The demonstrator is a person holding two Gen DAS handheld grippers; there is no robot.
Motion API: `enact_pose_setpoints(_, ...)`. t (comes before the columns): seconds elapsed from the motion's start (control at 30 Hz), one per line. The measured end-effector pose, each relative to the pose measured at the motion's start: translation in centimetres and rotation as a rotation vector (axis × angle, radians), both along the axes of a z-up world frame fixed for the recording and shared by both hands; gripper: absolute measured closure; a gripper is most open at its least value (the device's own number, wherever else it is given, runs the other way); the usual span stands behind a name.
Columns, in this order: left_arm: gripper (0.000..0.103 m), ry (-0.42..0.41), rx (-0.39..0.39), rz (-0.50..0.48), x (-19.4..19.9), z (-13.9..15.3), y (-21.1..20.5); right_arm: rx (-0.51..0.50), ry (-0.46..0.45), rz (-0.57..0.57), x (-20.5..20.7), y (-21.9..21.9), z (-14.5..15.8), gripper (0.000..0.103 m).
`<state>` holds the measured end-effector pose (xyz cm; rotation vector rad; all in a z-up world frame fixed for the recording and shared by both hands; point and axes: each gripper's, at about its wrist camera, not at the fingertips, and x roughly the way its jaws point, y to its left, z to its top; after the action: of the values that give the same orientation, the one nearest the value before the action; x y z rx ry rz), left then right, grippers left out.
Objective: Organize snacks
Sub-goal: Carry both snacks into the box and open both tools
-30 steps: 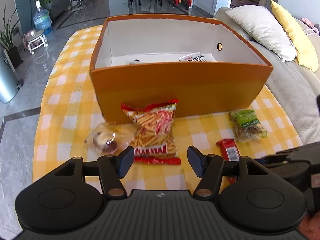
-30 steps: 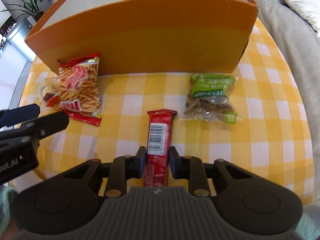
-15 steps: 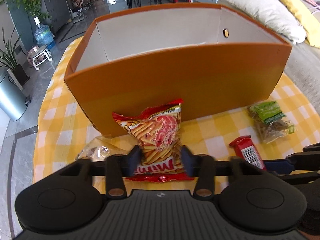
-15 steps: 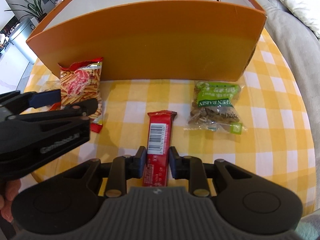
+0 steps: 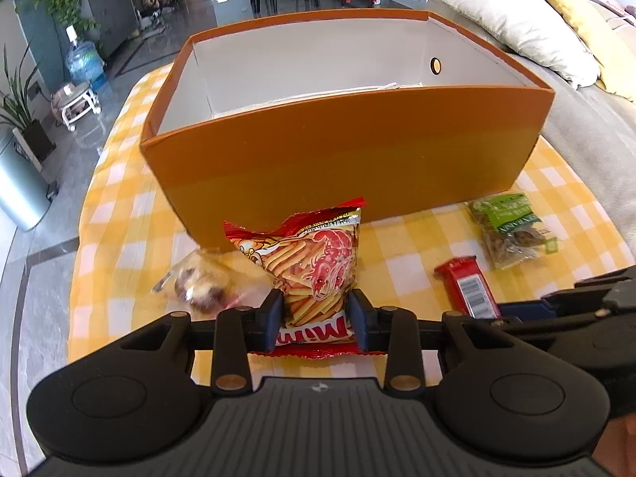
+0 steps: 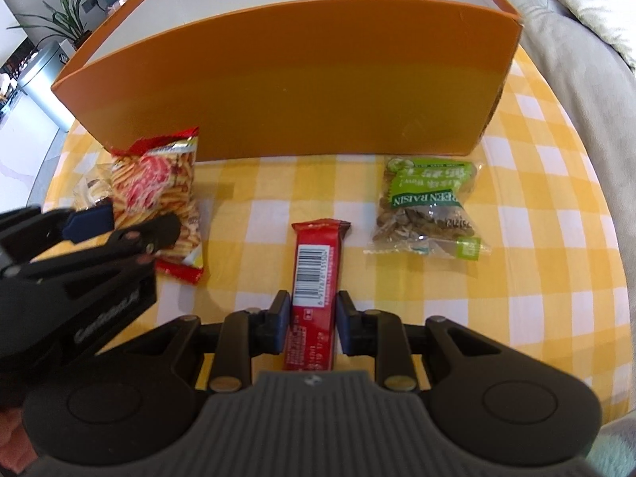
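Note:
My left gripper (image 5: 316, 320) is shut on the red shrimp-stick chip bag (image 5: 314, 262) and holds it lifted off the yellow checked tablecloth, in front of the open orange box (image 5: 346, 159). The bag also shows in the right wrist view (image 6: 159, 187), with the left gripper (image 6: 119, 226) around it. My right gripper (image 6: 309, 320) is shut on the red snack bar (image 6: 314, 274), which also shows in the left wrist view (image 5: 467, 292). The orange box (image 6: 286, 91) stands right behind both.
A green raisin pack (image 6: 427, 206) lies right of the bar; it also shows in the left wrist view (image 5: 510, 230). A clear wrapped pastry (image 5: 198, 282) lies left of the chip bag. A sofa with cushions (image 5: 516, 24) borders the table on the right.
My left gripper came down over the chip bag, closed on it and raised it. My right gripper stays shut on the red bar and has risen a little with it.

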<state>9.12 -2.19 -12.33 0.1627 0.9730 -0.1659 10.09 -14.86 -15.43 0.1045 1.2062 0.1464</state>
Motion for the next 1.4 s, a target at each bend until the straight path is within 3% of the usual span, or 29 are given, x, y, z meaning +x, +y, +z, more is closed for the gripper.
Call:
enact_pose_setpoints(0.4,0.063,-0.014,-0.035,0.018,-2.3,4.1,0.8,0.012,-0.131,-0.022,-2.5,-2.1,4.6,0.082)
enact_pose_setpoints(0.73,0.068,-0.108,-0.080,0.011,-2.4,8.8,1.2,0.068,-0.275,-0.041,-2.9,-3.9,10.2,0.082)
enact_pose_setpoints(1.0,0.069,-0.196,-0.101,-0.019,0.8,12.6,0.9,0.111,-0.331,-0.013,0.7,-4.1,13.9,0.082)
enact_pose_setpoints(1.1,0.069,-0.189,-0.154,-0.021,3.0,13.4,1.2,0.114,-0.361,0.002,2.6,-4.0,15.3,0.082)
enact_pose_setpoints(1.17,0.069,-0.177,-0.198,-0.018,4.3,13.7,1.6,0.118,-0.373,0.009,4.0,-3.9,15.9,0.082)
enact_pose_setpoints(1.4,0.069,-0.186,-0.186,-0.020,8.9,13.1,1.3,0.146,-0.362,0.017,9.5,-3.1,15.9,0.082)
